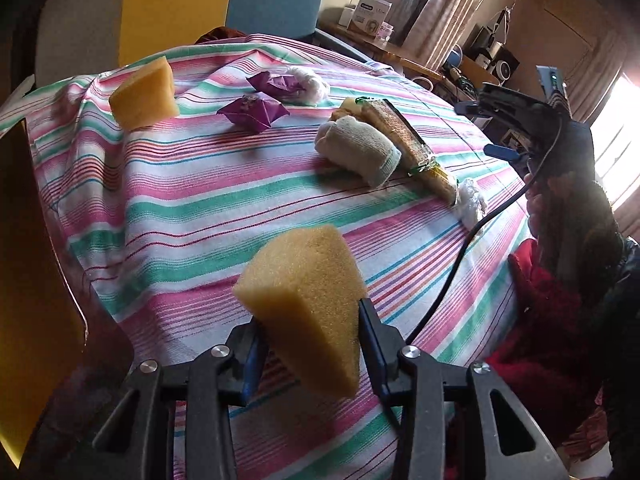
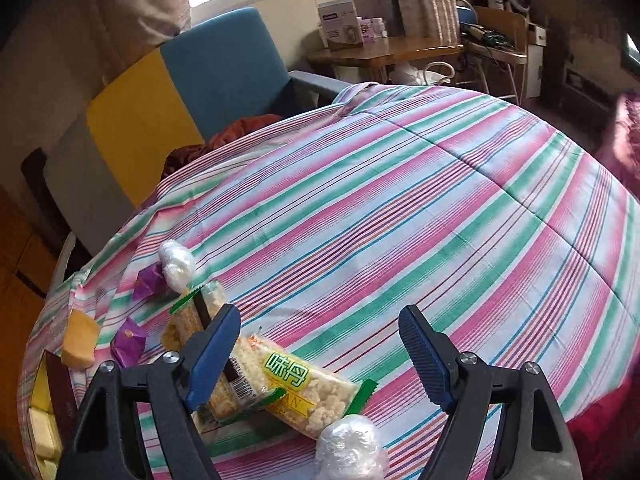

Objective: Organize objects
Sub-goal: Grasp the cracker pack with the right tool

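Left wrist view: my left gripper (image 1: pixel 308 332) clamped on yellow sponge wedge (image 1: pixel 306 300); right gripper (image 2: pixel 320 344) jaws apart, nothing held, above snack packets (image 2: pixel 308 396).

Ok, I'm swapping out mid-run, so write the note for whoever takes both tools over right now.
Left tool: shut on a yellow sponge, held above the striped cloth.
Right tool: open, empty, above the snack packets.
On the cloth: second sponge, two purple packets, rolled sock, plastic-wrapped balls.
Done: one sponge picked up.
Left: place it, then sort the rest; the destination isn't clear from these views.
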{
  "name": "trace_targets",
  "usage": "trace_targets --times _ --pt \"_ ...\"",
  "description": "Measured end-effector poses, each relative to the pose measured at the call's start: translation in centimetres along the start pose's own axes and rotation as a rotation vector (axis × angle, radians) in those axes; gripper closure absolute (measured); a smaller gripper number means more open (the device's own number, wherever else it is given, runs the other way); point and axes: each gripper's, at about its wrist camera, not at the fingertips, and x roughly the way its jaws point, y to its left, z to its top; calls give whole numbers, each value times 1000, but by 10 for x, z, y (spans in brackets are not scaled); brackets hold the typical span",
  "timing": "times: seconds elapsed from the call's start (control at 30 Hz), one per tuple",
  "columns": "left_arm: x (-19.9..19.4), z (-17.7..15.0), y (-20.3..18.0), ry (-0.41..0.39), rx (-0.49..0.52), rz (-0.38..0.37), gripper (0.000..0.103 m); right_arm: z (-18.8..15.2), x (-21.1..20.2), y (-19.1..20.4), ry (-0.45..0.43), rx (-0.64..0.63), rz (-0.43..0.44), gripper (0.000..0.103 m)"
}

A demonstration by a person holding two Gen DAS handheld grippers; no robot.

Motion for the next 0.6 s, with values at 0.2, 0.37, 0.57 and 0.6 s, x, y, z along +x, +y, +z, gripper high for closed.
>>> trace_targets --times 0.2,0.37,0.57,0.6 --pt "2 1 1 4 -10 0 61 13 -13 -38 -68 198 25 21" --pt "7 0 -3 22 0 -19 65 12 -8 -21 -38 148 68 21" --pt "10 0 -8 27 18 -29 68 1 1 11 22 32 151 21" --pt "10 0 -8 27 18 -31 68 -2 3 17 30 0 152 21"
